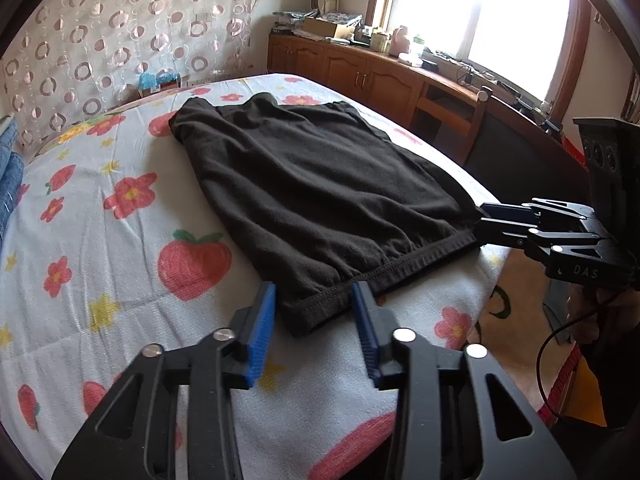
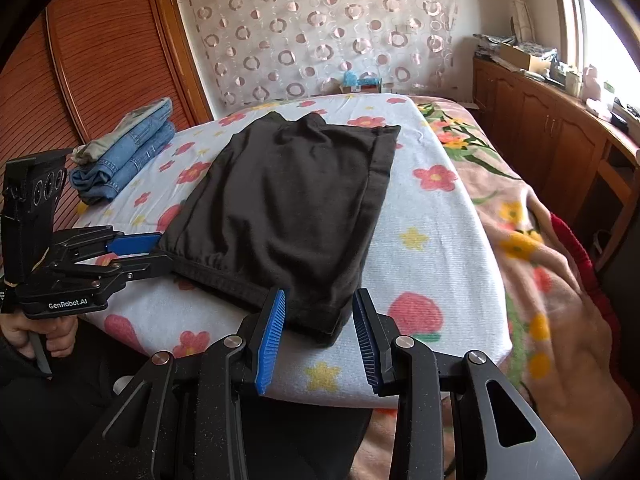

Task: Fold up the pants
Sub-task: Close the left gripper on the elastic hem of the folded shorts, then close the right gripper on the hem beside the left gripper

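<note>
Black pants lie flat on the bed, already folded lengthwise. Left tool and right tool each straddle a near hem corner, jaws partly open — neither visibly pinching. Risk — closing on the top layer only, so the fold lifts unevenly.

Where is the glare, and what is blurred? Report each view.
Left wrist view: window blown out white, straight lines bowed by the fisheye. Right wrist view: blanket at right smeared, pants sharp, picture corners dark.
</note>
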{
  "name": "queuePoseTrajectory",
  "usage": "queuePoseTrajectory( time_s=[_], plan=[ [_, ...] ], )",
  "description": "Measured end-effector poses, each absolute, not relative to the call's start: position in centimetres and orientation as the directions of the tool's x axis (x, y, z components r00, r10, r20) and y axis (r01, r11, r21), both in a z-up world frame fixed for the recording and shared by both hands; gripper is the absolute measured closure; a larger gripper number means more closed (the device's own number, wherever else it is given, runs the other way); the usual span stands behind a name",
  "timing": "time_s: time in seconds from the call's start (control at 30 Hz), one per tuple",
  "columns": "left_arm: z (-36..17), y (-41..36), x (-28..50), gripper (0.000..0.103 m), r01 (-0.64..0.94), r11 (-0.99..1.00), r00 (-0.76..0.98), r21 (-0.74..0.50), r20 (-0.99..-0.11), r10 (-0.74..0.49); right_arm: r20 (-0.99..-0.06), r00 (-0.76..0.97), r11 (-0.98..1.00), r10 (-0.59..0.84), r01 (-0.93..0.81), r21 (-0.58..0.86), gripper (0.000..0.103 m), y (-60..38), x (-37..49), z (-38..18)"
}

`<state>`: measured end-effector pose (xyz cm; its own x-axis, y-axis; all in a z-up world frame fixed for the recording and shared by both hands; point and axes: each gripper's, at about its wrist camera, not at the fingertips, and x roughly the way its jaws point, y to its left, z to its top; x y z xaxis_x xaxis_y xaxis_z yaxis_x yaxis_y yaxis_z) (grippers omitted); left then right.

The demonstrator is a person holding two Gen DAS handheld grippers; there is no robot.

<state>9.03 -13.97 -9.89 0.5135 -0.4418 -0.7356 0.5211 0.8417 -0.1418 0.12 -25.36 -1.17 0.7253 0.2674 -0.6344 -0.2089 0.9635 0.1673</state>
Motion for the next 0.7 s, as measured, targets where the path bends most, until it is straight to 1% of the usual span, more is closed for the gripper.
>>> queuePoseTrajectory(
  time_s=[0.03, 0.07, 0.1, 0.17, 0.33, 0.7],
  plan=[
    [-9.8, -13.9, 8.9, 0.077, 0.519, 0.844, 0.521, -0.134, -0.734, -0.437, -0.635, 0.724, 0.963, 0.270, -0.210, 0.169, 0.066, -25.3, 0.2, -1.3],
    [-9.8, -13.9, 9.0, 0.080, 0.517, 0.846, 0.529, -0.127, -0.730, -0.433, -0.636, 0.723, 0.963, 0.270, -0.209, 0.170, 0.066, -25.3, 0.2, -1.3],
    [-9.6, -13.8, 8.9, 0.086, 0.515, 0.848, 0.537, -0.123, -0.725, -0.431, -0.635, 0.724, 0.963, 0.269, -0.209, 0.170, 0.066, -25.4, 0.3, -1.3],
    [-9.1, -13.5, 8.8, 0.088, 0.515, 0.848, 0.548, -0.126, -0.713, -0.439, -0.633, 0.726, 0.963, 0.271, -0.209, 0.172, 0.066, -25.5, 0.3, -1.3],
    [-8.3, -13.1, 8.4, 0.088, 0.517, 0.847, 0.566, -0.123, -0.694, -0.446, -0.623, 0.733, 0.962, 0.272, -0.210, 0.173, 0.066, -25.5, 0.0, -1.1],
    [-9.6, -12.7, 8.9, 0.088, 0.502, 0.855, 0.540, -0.133, -0.724, -0.430, -0.627, 0.734, 0.966, 0.260, -0.195, 0.171, 0.066, -25.3, 0.1, -1.4]
  ],
)
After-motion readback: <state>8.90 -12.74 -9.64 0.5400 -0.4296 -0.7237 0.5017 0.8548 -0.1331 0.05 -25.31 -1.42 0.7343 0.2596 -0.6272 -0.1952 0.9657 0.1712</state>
